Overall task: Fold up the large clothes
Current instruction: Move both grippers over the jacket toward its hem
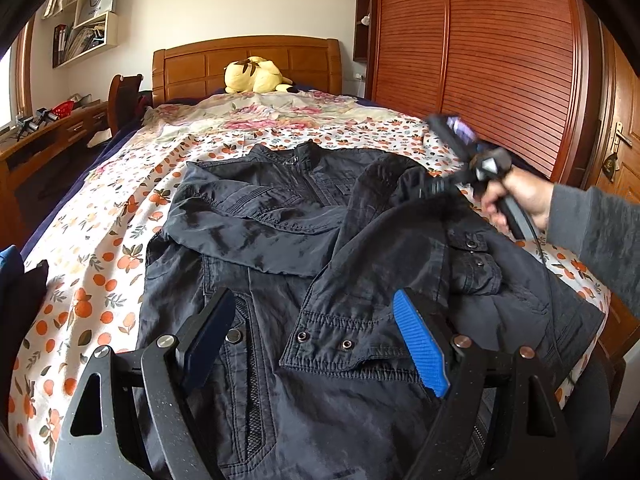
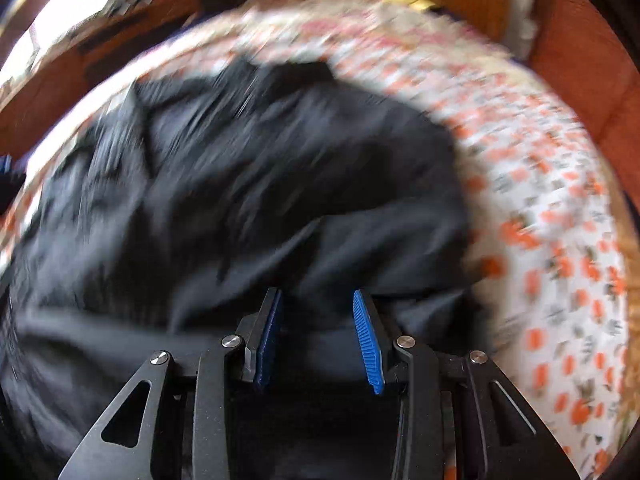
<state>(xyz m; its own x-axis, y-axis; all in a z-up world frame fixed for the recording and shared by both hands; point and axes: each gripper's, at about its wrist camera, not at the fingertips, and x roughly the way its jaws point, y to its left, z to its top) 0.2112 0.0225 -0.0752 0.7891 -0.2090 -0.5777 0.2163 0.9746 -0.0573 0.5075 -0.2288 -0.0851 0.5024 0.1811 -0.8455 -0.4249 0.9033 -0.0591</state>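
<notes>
A dark jacket [image 1: 304,248] lies spread across the middle of the bed [image 1: 92,280], on an orange-flowered sheet, its collar toward the headboard at the top of the frame and both sleeves folded in over the front. The left gripper [image 1: 320,344] hovers at the bottom centre over the jacket's lower half, jaws wide with nothing between them. At the right edge a hand [image 1: 516,196] holds the right gripper [image 2: 318,334] above the jacket's right side; its jaws stand narrow, whether they pinch cloth I cannot tell through the blur.
</notes>
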